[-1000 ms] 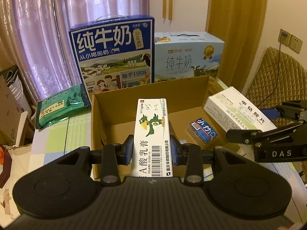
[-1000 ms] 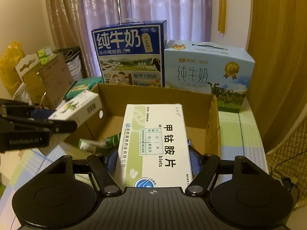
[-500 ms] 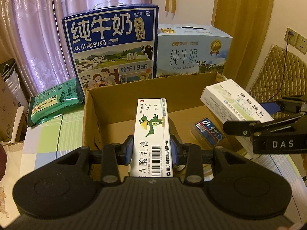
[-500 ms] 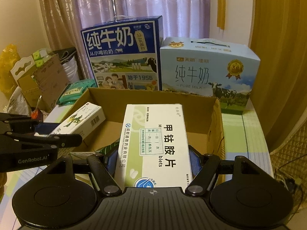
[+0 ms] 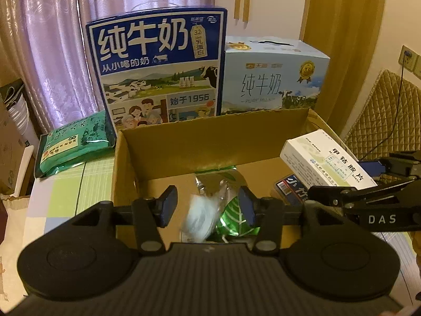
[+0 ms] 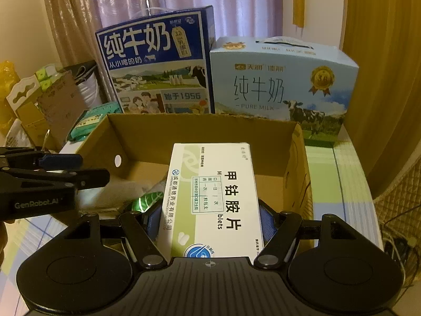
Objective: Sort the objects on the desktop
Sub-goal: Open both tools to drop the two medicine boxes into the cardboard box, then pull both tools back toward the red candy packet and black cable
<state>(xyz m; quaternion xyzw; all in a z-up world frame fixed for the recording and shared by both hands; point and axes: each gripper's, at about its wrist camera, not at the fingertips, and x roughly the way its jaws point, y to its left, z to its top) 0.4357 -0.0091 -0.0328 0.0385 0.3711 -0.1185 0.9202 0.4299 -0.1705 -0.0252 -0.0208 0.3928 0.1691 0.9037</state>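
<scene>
While the white medicine box (image 6: 213,200) is squeezed between the two pads of the right gripper (image 6: 210,223), it is held just above the open cardboard box (image 6: 200,137) — so the step in hand looks like putting it inside. To do this well, the medicine box should be brought low over a bare bit of the floor and let go only when it is close to the bottom, so it is not dropped on the other things.

The left gripper (image 5: 206,209) is spread wide and nothing is held in it. Below its pads, inside the cardboard box, a blurry pale thing (image 5: 198,220) is seen — what it is cannot be told — next to one shiny green packet (image 5: 235,221). One small blue packet (image 5: 290,193) lies further right on the box floor.

Behind the cardboard box, two milk cartons are counted: one dark blue milk carton (image 5: 160,63) and one light blue milk carton (image 5: 273,79). One green bag (image 5: 73,144) lies on the table (image 5: 65,197) to the left.
</scene>
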